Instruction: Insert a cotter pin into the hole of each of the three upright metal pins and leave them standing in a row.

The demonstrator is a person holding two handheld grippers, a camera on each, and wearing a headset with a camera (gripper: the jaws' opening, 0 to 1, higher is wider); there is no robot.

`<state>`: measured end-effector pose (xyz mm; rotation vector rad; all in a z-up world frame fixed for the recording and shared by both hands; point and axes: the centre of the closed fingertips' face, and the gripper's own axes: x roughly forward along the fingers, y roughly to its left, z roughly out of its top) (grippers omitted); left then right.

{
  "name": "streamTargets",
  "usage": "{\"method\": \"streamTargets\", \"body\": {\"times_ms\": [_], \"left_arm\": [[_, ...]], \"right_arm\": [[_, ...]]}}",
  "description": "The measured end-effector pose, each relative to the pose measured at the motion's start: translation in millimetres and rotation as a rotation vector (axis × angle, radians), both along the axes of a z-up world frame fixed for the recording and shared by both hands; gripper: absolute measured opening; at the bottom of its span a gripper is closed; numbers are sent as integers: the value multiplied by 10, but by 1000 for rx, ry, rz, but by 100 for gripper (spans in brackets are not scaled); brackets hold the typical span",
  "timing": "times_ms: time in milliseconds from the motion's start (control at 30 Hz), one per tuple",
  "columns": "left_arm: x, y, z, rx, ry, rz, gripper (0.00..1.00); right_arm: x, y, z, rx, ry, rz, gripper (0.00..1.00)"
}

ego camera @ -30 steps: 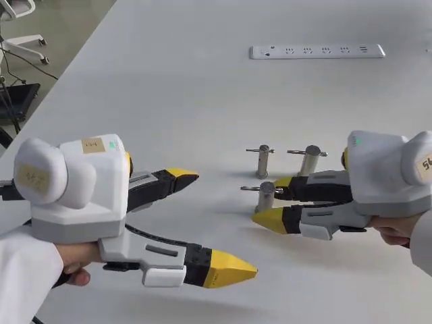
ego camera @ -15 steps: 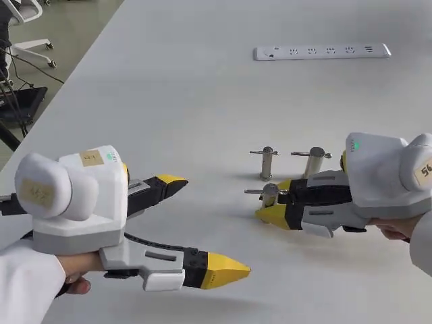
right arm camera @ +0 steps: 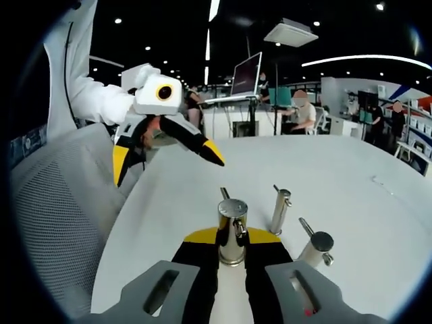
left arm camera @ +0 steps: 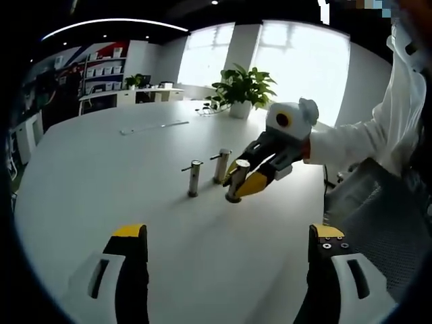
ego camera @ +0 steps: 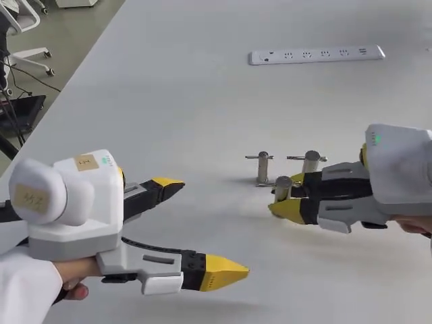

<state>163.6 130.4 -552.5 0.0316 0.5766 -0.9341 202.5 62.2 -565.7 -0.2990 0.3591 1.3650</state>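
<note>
The right gripper (ego camera: 287, 196) had its fingers clamped on the near pin (ego camera: 283, 185). Just beyond it, the far-left pin (ego camera: 262, 167) and the far-right pin (ego camera: 310, 162) stood upright side by side on the white worktop (ego camera: 202, 101), each with a cotter pin (ego camera: 254, 157) through its top. The left gripper (ego camera: 210, 227) hovered well to the left and nearer, with its fingers wide apart and gripping nothing. A power strip (ego camera: 316, 54) lay at the far side.

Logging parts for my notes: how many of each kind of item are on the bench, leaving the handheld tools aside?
Metal pins: 3
Cotter pins: 3
Power strip: 1
Total: 7
</note>
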Motion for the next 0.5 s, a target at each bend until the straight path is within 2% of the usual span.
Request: {"method": "streamTargets", "body": {"times_ms": [67, 133, 167, 233, 367, 433, 500], "left_arm": [[-2, -1, -8, 14, -6, -7, 99], [-5, 3, -18, 17, 2, -5, 99], [-7, 6, -19, 18, 6, -2, 99], [-16, 8, 3, 20, 0, -3, 99], [-28, 19, 15, 23, 10, 4, 99], [-34, 15, 27, 13, 25, 14, 99], [-33, 11, 47, 12, 23, 18, 99]], "right_arm": [[25, -117, 37, 1, -6, -10, 8], [71, -258, 63, -3, 1, -32, 8], [98, -353, 74, -6, -12, -37, 8], [168, -508, 75, -15, -15, -59, 8], [306, -759, 59, -43, -19, -101, 8], [358, -849, 63, -46, -28, -109, 8], [413, -912, 65, -48, -33, -112, 8]]}}
